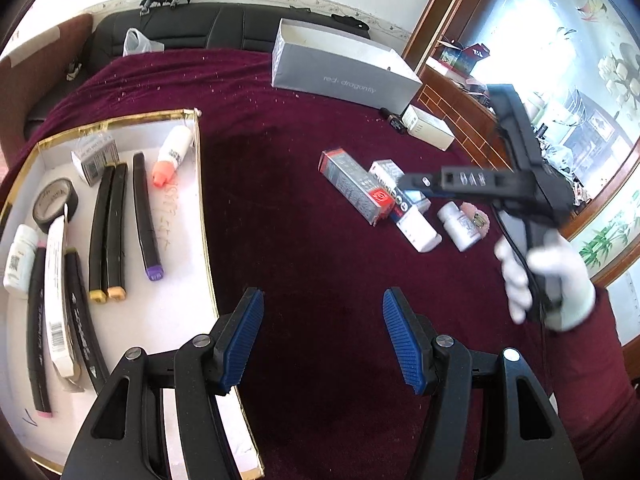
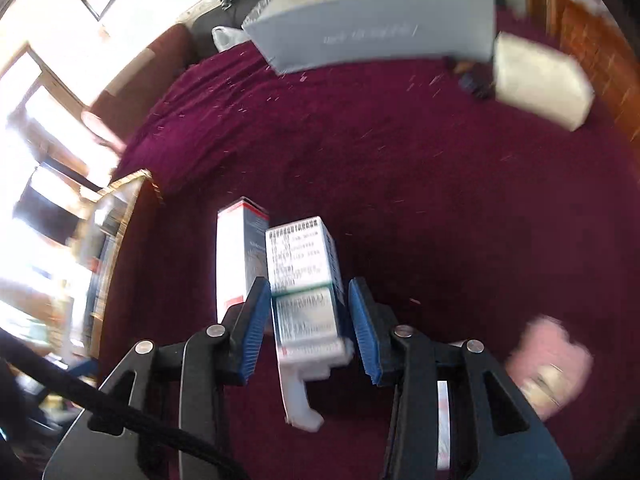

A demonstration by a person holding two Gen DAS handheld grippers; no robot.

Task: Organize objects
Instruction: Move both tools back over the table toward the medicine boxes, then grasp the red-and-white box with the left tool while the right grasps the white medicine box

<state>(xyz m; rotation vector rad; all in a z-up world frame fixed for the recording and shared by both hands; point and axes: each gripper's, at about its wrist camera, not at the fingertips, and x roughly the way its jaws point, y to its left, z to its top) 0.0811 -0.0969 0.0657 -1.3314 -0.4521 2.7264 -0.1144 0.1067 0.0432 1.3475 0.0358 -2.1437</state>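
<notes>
Closest in, the right hand-held gripper was straddling the white barcode carton, a blue pad tight against each long side. With the blur, I couldn't tell whether the pads were truly pressing on it or just flanking it. The carton lay flat on the maroon cloth, its long axis running straight away from the gripper and in line with the fingers, so the pads faced its narrow width. That looked like a good line-up for a lift. An open flap stuck out at the near end.

Just beside it on the left lay the red-and-grey carton, touching or nearly so. I'd watch that one, since it could get dragged along.

The left hand-held gripper hovered with jaws wide apart and nothing between them, right by the gold-rimmed tray and well apart from the cartons. So the right hand was clearly the nearer one.

Further out, the tray held markers and small bottles, and it sat to the left of the carton. At the far edge stood the grey shoebox.
</notes>
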